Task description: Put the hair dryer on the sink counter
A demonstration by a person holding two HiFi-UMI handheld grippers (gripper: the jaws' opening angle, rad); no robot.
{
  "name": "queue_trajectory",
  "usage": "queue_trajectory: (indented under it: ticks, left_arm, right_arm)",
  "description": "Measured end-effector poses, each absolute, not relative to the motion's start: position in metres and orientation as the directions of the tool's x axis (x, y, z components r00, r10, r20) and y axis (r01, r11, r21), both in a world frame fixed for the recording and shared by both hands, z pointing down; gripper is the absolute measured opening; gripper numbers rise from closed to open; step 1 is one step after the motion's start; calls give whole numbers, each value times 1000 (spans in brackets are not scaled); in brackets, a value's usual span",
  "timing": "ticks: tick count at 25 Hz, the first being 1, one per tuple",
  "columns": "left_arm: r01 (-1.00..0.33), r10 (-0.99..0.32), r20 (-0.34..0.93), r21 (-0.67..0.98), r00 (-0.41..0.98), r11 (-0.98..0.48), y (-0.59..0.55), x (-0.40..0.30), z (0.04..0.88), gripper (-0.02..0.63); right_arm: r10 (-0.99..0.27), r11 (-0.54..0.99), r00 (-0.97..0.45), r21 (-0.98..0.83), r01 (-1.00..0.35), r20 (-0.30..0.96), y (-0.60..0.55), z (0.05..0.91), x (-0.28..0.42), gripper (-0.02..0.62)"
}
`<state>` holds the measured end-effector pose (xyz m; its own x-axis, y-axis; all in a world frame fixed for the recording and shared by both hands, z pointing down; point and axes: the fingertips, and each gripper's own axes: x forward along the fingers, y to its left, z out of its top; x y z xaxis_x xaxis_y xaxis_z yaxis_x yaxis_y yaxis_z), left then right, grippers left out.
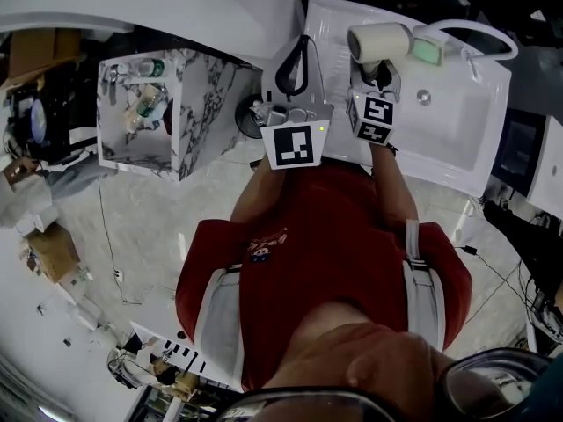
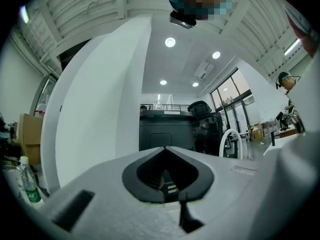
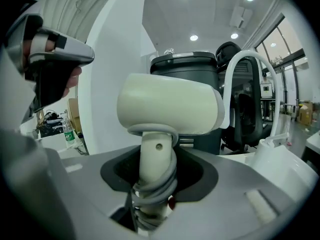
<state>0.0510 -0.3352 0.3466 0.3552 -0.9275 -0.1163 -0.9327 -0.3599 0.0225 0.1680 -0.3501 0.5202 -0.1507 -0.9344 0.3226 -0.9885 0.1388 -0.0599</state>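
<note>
Gripping the dryer (image 3: 170,104) by its handle, the right gripper (image 3: 157,160) has its jaws partly closed around the cord-wrapped stem. The handle runs straight out along the jaws and the cream barrel sits crosswise at the far end. From the head view the dryer hangs over the back of the sink (image 1: 493,95), close to the faucet (image 1: 479,32), and I judge it is not yet resting on anything. The flat counter (image 1: 330,25) lies just left of the barrel and below it, between the two grippers. Setting the dryer down looks to call for a short shift leftward and down, then laying the barrel flat. The left gripper (image 2: 165,151) is beside that strip, its jaws meeting at the tips with nothing between them.
</note>
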Motion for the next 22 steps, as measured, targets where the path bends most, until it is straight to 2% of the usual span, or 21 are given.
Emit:
queue_trajectory:
  ticks: [22]
  left_arm:
    - [-955, -953, -68, 27, 294, -296, -349, 32, 369, 0]
  right_arm:
    - [-814, 146, -139, -33, -989, 564, -392, 619, 165, 181]
